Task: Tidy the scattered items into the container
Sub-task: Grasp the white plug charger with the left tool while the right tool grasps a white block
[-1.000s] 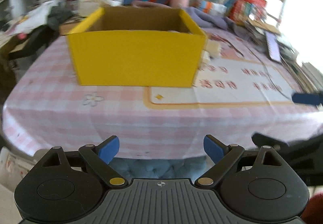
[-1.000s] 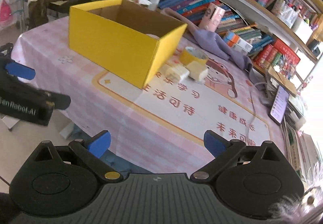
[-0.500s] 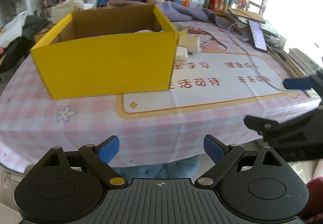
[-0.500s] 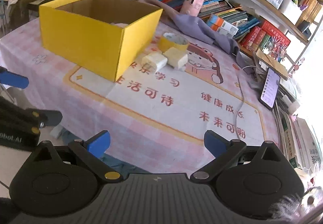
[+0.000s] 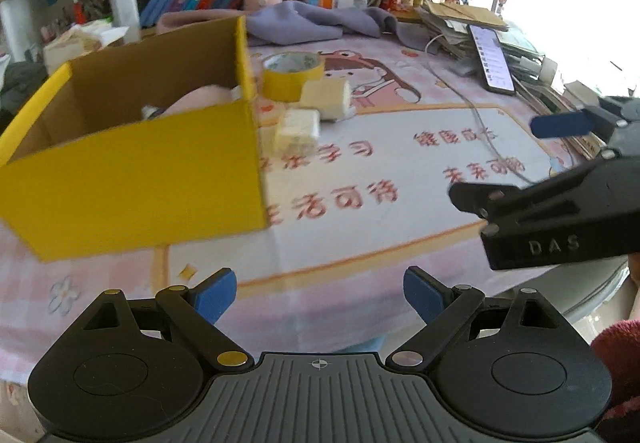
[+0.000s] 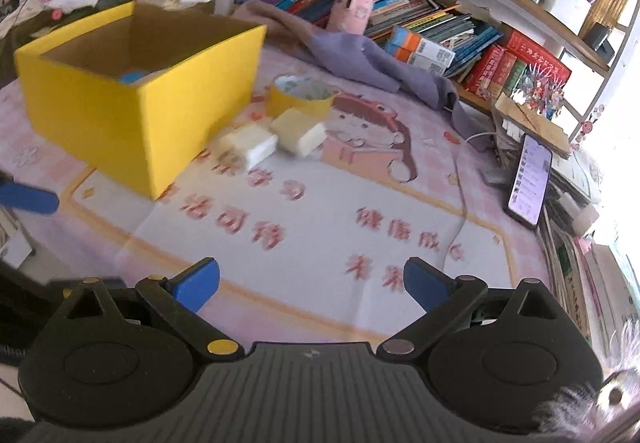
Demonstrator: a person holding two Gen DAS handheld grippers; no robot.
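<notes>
Left gripper point(image 5: 319, 293) in foreground, blue pads spread wide with nothing between them, above a pink checked tablecloth point(image 5: 100, 283). Yellow cardboard box point(image 5: 132, 179) at left, open-topped, holding a pinkish item point(image 5: 200, 101); just right of it a yellow tape roll point(image 5: 292, 77) and two pale blocks point(image 5: 298, 131) point(image 5: 326, 97). Right gripper point(image 5: 560, 163) at right edge; phone point(image 5: 492, 59) propped beyond.

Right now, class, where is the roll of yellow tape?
In both wrist views the roll of yellow tape stands on the table, just right of the yellow box, behind two pale blocks.
</notes>
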